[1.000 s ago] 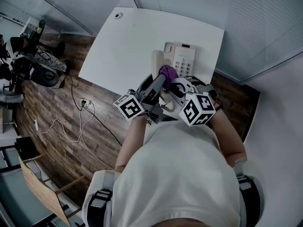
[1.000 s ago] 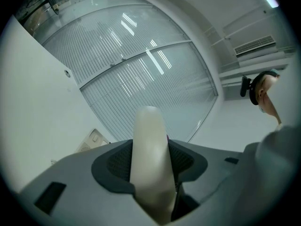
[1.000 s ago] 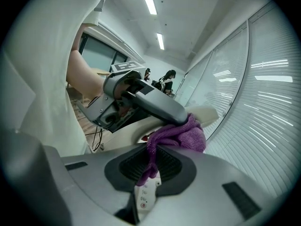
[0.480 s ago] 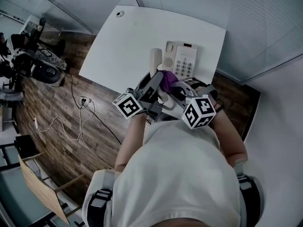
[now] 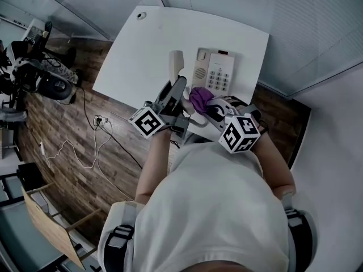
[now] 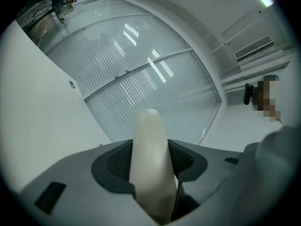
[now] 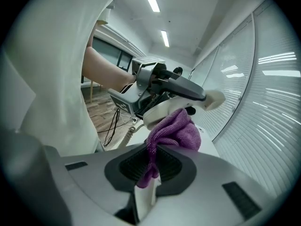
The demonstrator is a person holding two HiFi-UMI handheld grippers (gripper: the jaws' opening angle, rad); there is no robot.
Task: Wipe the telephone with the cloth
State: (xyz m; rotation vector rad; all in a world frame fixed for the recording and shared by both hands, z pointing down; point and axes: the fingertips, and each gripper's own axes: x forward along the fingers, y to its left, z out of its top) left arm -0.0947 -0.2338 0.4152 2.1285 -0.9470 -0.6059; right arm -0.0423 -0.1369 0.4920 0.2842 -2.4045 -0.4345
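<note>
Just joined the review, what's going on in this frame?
A person is working with two handheld grippers. The left gripper is shut on the cream handset, held up off the telephone base on the white table. The right gripper is shut on a purple cloth, bunched against the handset. Wiping of the handset looks under way.

A white table [image 5: 136, 55] with rounded corners stands in front of the person. The pale telephone [image 5: 215, 72] sits flat on it toward the right side, keypad facing up. A small round fitting [image 5: 140, 16] is set into the far left corner, well apart from the telephone.
</note>
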